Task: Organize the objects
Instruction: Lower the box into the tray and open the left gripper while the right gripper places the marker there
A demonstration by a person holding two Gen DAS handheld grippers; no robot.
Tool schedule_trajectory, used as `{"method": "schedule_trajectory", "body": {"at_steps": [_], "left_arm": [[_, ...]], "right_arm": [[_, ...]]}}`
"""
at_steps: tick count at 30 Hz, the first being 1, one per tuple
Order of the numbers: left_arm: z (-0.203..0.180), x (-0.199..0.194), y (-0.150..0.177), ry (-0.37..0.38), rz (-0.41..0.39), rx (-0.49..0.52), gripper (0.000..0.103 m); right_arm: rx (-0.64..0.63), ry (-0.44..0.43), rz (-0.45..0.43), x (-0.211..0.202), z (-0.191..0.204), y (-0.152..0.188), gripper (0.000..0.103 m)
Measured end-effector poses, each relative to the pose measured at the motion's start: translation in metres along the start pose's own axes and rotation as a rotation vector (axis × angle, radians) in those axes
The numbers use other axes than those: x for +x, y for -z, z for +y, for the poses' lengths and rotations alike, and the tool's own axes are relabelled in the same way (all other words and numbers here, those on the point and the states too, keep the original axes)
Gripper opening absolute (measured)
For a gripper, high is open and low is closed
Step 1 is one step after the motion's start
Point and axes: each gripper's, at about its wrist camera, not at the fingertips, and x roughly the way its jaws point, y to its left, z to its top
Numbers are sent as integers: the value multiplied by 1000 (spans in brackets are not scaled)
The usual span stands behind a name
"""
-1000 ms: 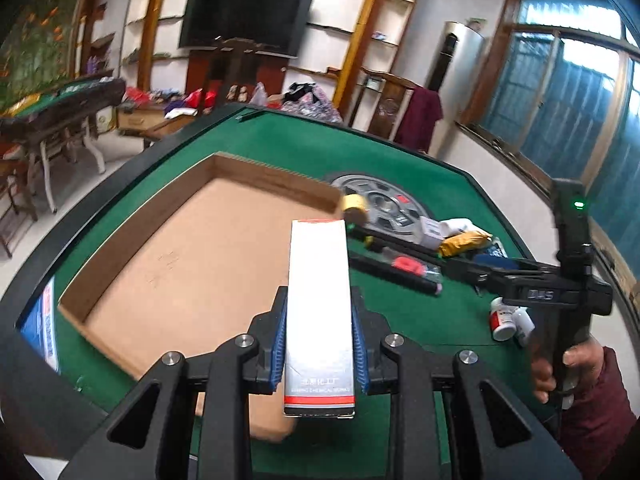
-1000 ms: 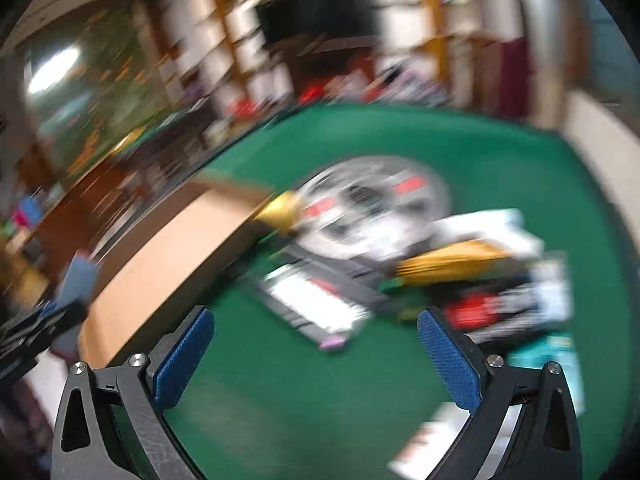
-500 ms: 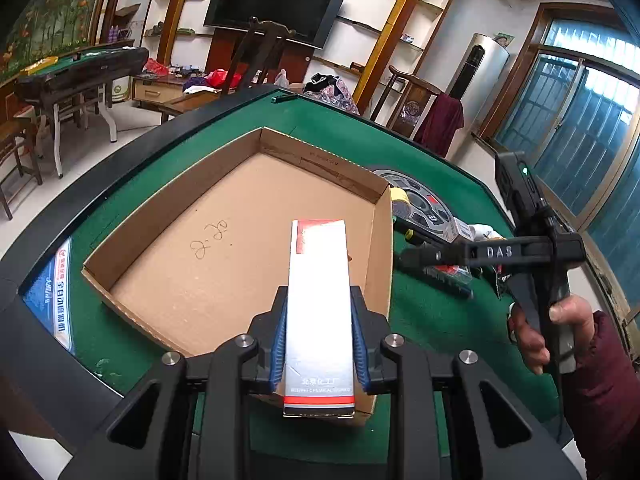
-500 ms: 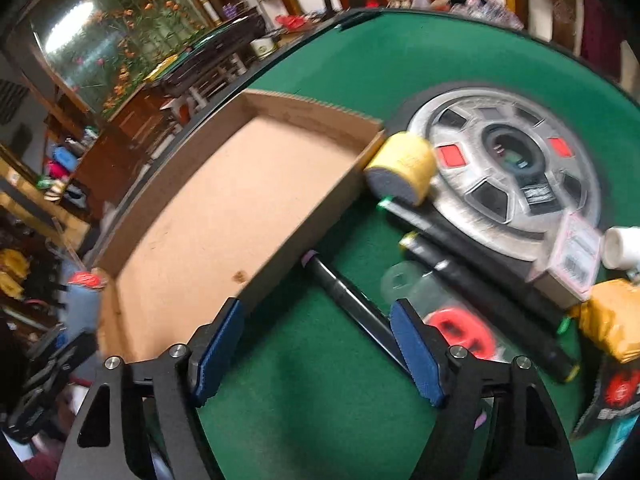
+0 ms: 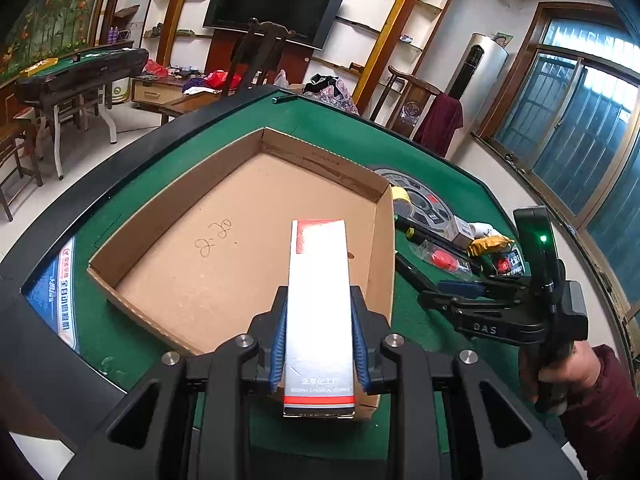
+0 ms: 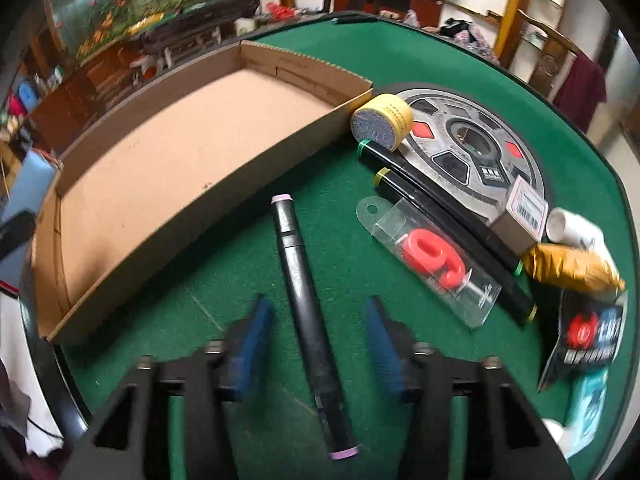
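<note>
My left gripper (image 5: 319, 344) is shut on a long silver and red carton (image 5: 319, 308) and holds it above the near right corner of the open cardboard box (image 5: 208, 264). My right gripper (image 6: 316, 332) is open, low over the green table, with its jaws on either side of a black marker with pink ends (image 6: 308, 312). The right gripper also shows in the left wrist view (image 5: 452, 294), to the right of the box. The box (image 6: 168, 168) is empty in the right wrist view.
Right of the box lie a yellow roll (image 6: 382, 122), two black markers (image 6: 440, 216), a clear pack with a red part (image 6: 436, 264), a small carton (image 6: 524, 216), a gold pouch (image 6: 572, 268) and a grey round hub (image 6: 472, 148). The table's black rim (image 5: 36, 320) runs close by.
My left gripper has carried the carton over the box's near right corner. My right gripper has dropped down and forward, and its jaws now straddle the pink-ended marker.
</note>
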Motion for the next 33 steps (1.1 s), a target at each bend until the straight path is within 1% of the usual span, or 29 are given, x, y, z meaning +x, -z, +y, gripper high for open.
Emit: {"method": "schedule_trajectory", "body": {"at_steps": [1, 3, 5, 7, 11, 15, 19, 23, 25, 27, 29, 30, 33], "left_arm": [[-2, -1, 2, -2, 1, 6, 27], [-5, -3, 4, -5, 0, 17, 27], [-8, -10, 5, -10, -9, 27, 27], [-8, -16, 5, -21, -22, 36, 27], [-3, -22, 1, -31, -32, 32, 27], [-5, -21, -6, -16, -23, 40, 27], [-16, -13, -24, 6, -14, 84, 27], [-26, 12, -55, -19, 2, 143, 27], [-28, 32, -73, -34, 18, 160, 27], [-27, 54, -89, -30, 50, 149, 26], [-24, 79, -102, -21, 88, 118, 26], [-23, 90, -106, -11, 107, 110, 26], [-22, 122, -113, -18, 148, 96, 26]], "right_arm": [[5, 2, -11, 0, 5, 0, 32], [8, 7, -28, 3, 11, -3, 24], [38, 10, -34, 7, 14, -8, 17], [64, -8, -34, 7, 14, -10, 16], [144, -66, -58, -3, 4, -1, 16], [233, -157, -119, -26, -7, 10, 16], [280, -257, -171, -49, -11, 2, 16], [352, -359, -177, -52, -12, -25, 17], [390, -388, -169, -47, -10, -39, 17], [438, -396, -151, -33, -10, -54, 17], [493, -399, -129, -17, -13, -68, 17], [524, -393, -119, -8, -15, -74, 17], [563, -354, -101, 9, -17, -90, 17]]}}
